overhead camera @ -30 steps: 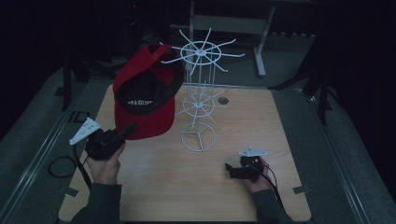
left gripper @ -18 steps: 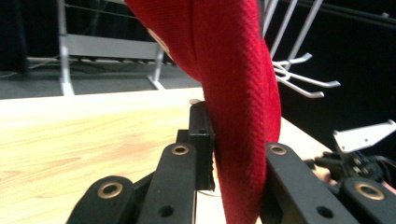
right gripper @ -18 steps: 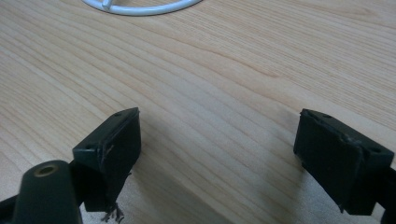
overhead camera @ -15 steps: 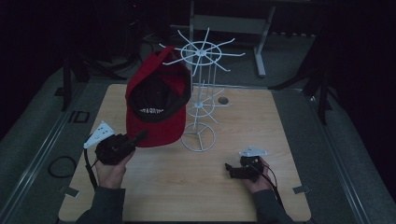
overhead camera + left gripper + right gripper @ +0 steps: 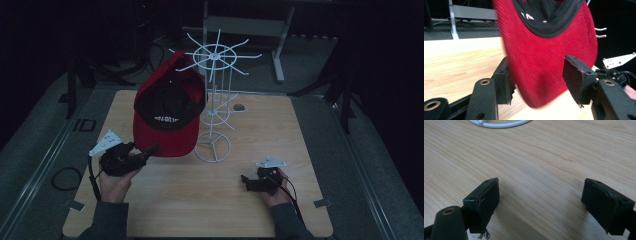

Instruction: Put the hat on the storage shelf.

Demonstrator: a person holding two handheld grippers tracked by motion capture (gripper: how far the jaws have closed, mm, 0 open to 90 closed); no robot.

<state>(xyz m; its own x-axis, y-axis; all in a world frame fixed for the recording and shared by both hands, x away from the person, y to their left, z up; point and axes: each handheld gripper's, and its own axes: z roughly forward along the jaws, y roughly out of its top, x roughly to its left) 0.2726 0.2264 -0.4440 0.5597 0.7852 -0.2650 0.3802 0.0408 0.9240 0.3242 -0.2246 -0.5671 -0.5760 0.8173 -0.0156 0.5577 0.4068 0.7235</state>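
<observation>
High view: the red baseball cap [image 5: 170, 112] hung against the white wire rack [image 5: 216, 100] on the wooden counter [image 5: 210, 200]. The left claw [image 5: 145, 151] sat at the brim edge.

Left gripper view: jaws spread, brim [image 5: 549, 65] between them, apparently unclamped.

Right gripper view: the right claw [image 5: 540, 200] stood spread, empty, above the counter.

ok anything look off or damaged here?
Minor wear only: the right hand-held gripper has a frayed pad, threads hanging at its lower edge. The red cap hangs tilted on the white rack.
</observation>
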